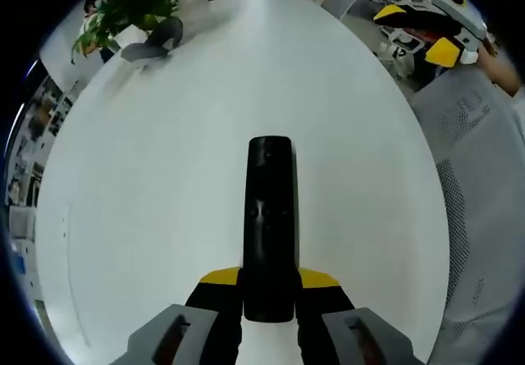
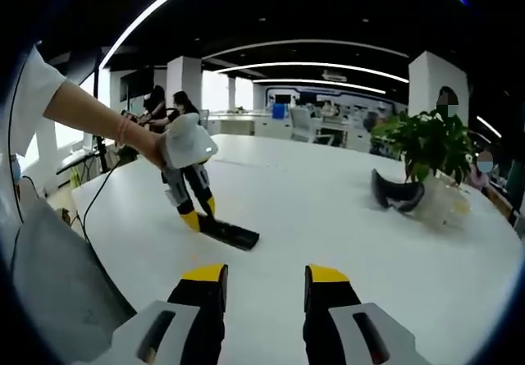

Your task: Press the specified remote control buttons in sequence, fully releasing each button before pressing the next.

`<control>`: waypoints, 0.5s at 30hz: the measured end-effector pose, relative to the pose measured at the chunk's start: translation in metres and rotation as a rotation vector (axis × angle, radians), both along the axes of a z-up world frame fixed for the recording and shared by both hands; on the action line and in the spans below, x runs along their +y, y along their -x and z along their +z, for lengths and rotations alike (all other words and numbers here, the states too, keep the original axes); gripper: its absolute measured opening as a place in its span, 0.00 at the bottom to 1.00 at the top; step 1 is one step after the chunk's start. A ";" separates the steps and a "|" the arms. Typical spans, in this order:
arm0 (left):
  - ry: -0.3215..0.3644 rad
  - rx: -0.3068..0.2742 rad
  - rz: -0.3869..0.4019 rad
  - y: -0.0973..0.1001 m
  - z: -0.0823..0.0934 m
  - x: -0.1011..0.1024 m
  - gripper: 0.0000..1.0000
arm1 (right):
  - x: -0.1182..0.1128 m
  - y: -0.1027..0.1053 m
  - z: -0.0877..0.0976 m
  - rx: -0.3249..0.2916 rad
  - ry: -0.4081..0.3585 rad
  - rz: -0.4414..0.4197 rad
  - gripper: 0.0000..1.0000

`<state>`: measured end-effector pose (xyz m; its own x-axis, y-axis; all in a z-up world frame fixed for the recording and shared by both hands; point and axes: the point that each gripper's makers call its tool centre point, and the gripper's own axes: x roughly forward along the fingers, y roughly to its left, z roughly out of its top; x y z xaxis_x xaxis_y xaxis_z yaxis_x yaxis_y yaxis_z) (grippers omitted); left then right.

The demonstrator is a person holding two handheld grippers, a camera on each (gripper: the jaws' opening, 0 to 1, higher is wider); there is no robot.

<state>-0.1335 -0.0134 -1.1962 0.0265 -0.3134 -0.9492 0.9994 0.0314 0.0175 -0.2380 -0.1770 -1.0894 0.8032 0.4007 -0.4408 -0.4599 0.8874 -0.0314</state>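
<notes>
A long black remote control [image 1: 269, 225] lies lengthwise on the white table [image 1: 164, 176], its near end clamped between the yellow-tipped jaws of my left gripper [image 1: 269, 279]. In the right gripper view the same remote [image 2: 230, 233] lies flat on the table with the left gripper [image 2: 195, 214] shut on its end, a person's hand behind it. My right gripper [image 2: 267, 275] hovers above the table with its jaws apart and nothing between them. It shows in the left gripper view as a yellow-tipped tool [image 1: 435, 29] at the far right, raised off the table.
A potted green plant [image 2: 431, 148] and a dark headset-like object [image 2: 398, 193] stand at the table's far side; they are also the plant [image 1: 131, 8] and dark object [image 1: 156, 41]. A grey mesh chair back [image 1: 480, 176] sits by the table's edge. People stand in the office behind.
</notes>
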 end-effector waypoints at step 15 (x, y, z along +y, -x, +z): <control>-0.017 -0.003 0.001 0.045 0.000 0.003 0.23 | 0.004 0.003 -0.008 0.025 0.061 0.048 0.29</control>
<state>-0.1786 -0.0101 -1.1967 0.0291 -0.2971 -0.9544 0.9993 0.0316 0.0206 -0.2410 -0.1730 -1.0972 0.7720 0.4105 -0.4852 -0.5033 0.8611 -0.0723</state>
